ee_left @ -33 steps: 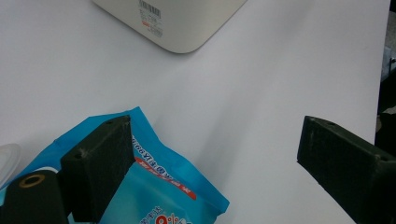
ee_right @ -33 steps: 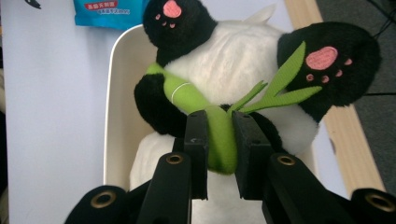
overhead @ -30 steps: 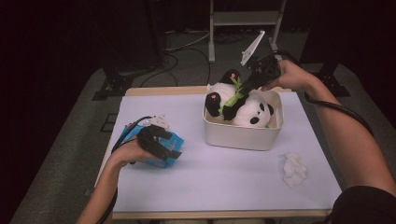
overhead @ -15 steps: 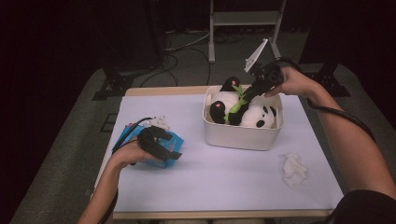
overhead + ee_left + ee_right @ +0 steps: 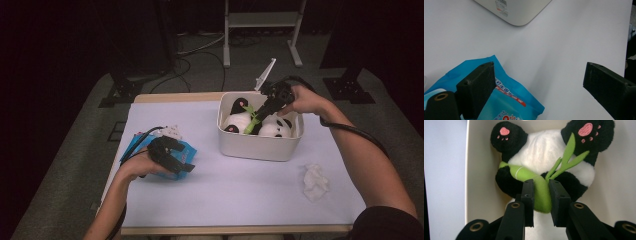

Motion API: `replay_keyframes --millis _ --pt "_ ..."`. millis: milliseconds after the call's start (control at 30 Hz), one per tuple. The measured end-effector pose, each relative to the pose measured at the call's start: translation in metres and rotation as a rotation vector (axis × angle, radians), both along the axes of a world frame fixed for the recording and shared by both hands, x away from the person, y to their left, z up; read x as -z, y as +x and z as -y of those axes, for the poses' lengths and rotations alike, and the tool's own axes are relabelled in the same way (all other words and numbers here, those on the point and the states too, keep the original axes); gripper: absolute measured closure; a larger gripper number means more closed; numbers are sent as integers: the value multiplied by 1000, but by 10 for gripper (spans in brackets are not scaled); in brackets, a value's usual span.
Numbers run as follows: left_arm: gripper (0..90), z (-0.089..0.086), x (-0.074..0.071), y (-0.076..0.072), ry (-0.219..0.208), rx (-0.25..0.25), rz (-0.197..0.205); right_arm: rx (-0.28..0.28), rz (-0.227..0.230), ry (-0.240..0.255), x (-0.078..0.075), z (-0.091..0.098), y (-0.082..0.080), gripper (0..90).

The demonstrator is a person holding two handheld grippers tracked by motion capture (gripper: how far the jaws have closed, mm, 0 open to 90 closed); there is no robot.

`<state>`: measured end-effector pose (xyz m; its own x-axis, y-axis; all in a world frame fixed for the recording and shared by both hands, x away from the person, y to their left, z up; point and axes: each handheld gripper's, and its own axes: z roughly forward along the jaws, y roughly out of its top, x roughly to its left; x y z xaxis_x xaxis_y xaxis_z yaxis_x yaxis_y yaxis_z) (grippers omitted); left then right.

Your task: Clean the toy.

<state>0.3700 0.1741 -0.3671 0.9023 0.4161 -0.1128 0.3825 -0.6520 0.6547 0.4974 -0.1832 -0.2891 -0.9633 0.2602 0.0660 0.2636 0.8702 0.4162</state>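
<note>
Near the worktop's (image 5: 240, 200) left edge, the person's left forearm comes up from the near edge and bends in at the wrist, so the left gripper (image 5: 186, 165) lies low and points toward the middle of the worktop. Its fingers (image 5: 477, 87) stand spread wide with nothing between them. It rests over a blue wipes packet (image 5: 186, 149) that lies flat by the left edge. The left gripper view shows one finger lying on the packet's blue film (image 5: 509, 100) and the other well apart over bare white worktop, with a corner of the white bin (image 5: 521, 12) at the top; the high view cannot show that contact.

Toward the far right corner stands the white bin (image 5: 260, 147). The right arm reaches in from the near right corner, forearm stretched along the right edge, hand above the bin's far rim, and the right gripper (image 5: 260, 116) slants down into the bin. The panda plush toy (image 5: 240, 120) lies inside it. The right gripper view shows the panda on its back with its pink-soled paws up, and the fingers (image 5: 527, 195) pinching the green bamboo stalk (image 5: 539, 192) it hugs across its belly; the high view gives just a green streak there. The jaws have just been easing apart a little, with the stalk between them.

A crumpled white tissue (image 5: 316, 181) lies near the right edge.
</note>
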Motion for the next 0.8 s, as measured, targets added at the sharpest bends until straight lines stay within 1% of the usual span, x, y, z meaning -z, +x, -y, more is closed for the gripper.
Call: replay_keyframes --millis 67,133,200,267,333,367,433,500,567,700,767,800 --pt "101 0 0 0 3 -1 0 -6 3 2 1 0 -1 728" --pt "101 1 0 0 -1 1 1 8 2 11 0 2 -1 700" --pt "101 1 -1 -1 -1 4 6 24 5 32 -3 5 -2 684" --pt "101 0 -2 -1 -2 0 7 27 18 37 -7 8 -5 648" --pt "101 0 -2 -1 -2 2 11 36 19 55 -10 11 -8 634" --pt "101 0 -3 -1 -4 0 12 39 27 54 -11 12 -9 625" --pt "101 0 -4 0 0 1 12 48 26 68 -13 15 -12 616" --pt "100 0 -4 -1 -3 1 15 57 36 75 -14 18 -14 605" --pt "100 0 -6 0 3 5 19 71 41 92 -16 22 -16 607" --pt "100 1 -7 -1 3 11 27 76 44 105 -18 27 -23 606" --pt "100 2 -6 -1 -5 8 25 79 52 112 -20 29 -27 593" --pt "101 3 -7 -1 0 14 28 84 48 115 -22 31 -29 593"
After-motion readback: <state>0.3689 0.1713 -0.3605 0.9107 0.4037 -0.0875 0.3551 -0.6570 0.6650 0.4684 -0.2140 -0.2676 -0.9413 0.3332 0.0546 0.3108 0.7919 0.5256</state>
